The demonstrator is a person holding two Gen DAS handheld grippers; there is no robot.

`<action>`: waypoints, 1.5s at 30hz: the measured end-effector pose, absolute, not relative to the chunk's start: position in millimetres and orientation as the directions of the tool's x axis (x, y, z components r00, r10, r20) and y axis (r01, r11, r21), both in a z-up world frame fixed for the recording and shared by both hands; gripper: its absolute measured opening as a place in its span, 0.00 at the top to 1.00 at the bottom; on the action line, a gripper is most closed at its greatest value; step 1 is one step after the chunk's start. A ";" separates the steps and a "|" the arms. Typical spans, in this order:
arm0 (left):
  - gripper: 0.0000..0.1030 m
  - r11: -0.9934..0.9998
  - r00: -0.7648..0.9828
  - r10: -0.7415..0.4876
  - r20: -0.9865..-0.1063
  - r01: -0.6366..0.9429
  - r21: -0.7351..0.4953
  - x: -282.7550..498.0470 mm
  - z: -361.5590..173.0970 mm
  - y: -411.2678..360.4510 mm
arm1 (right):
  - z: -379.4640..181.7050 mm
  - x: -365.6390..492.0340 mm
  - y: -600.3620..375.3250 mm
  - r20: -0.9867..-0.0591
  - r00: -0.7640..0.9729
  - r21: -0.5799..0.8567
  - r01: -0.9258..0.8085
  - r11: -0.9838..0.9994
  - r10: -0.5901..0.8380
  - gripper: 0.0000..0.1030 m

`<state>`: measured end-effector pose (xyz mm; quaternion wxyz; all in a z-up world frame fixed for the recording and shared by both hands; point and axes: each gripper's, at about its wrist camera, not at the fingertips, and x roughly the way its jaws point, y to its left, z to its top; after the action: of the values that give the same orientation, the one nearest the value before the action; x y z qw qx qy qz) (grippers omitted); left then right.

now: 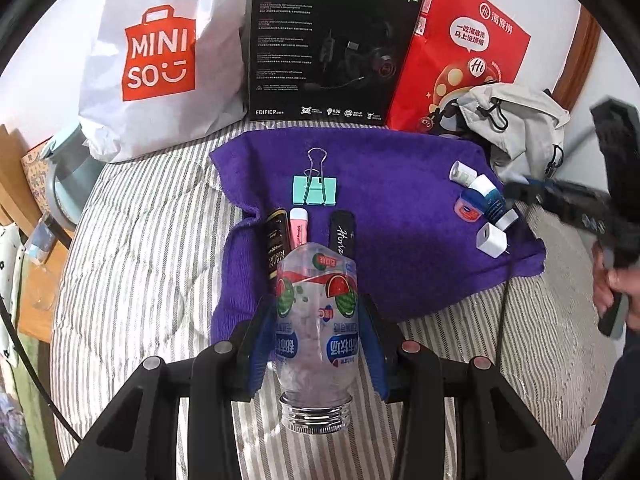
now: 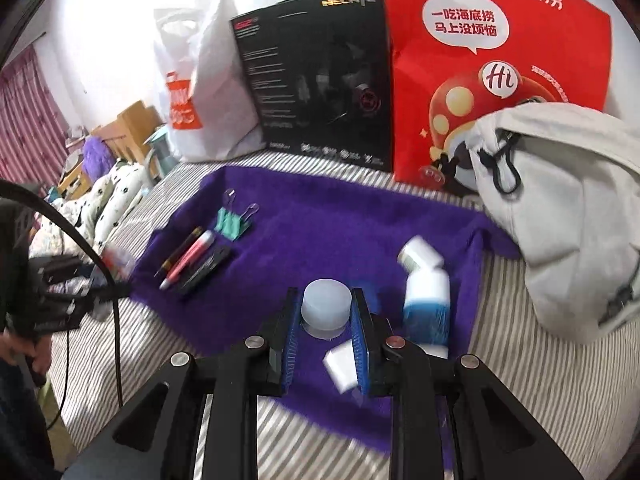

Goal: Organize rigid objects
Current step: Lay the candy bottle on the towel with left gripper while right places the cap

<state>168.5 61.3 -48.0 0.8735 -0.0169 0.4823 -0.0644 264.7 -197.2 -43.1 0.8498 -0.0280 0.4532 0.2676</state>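
My left gripper (image 1: 317, 304) is shut on a clear, capless bottle (image 1: 316, 320) with a watermelon label, neck toward the camera, over the near edge of a purple towel (image 1: 400, 272). Three pens (image 1: 299, 228) and a teal binder clip (image 1: 315, 190) lie just beyond it. At the towel's right sit a small white bottle (image 1: 462, 172), a blue-white tube (image 1: 492, 198), a pink jar (image 1: 469, 207) and a white charger cube (image 1: 491, 240). My right gripper (image 2: 326, 292) hovers there, fingers apart, with the jar (image 2: 326, 308) showing between them. In the left wrist view its tips (image 1: 514, 192) stop short of the jar.
The towel lies on a striped bed (image 1: 140, 240). Along the back stand a white Miniso bag (image 1: 160, 52), a black headset box (image 1: 324, 40) and a red paper bag (image 1: 460, 40). A pale drawstring bag (image 2: 560, 208) crowds the towel's right. A black cable (image 1: 502, 312) crosses its right edge.
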 end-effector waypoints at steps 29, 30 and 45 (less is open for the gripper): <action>0.62 0.993 0.518 -0.116 -0.847 0.092 -0.080 201.7 -53.1 77.8 | -110.7 341.6 -167.7 -0.886 0.326 0.156 -0.459 0.874 0.329 0.75; 0.62 0.992 0.518 -0.118 -0.847 0.093 -0.082 201.7 -53.3 77.3 | -109.3 339.8 -168.5 -0.887 0.325 0.155 -0.462 0.873 0.329 0.73; 0.63 0.987 0.502 -0.153 -0.852 0.116 -0.108 210.3 -56.7 64.8 | -55.4 303.5 -186.0 -0.837 0.422 0.131 -0.467 0.875 0.350 0.67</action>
<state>210.3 64.8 -56.7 0.8663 -0.0185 0.4931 -0.0776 303.5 -186.0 -55.4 0.8409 -0.0609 0.4799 0.2427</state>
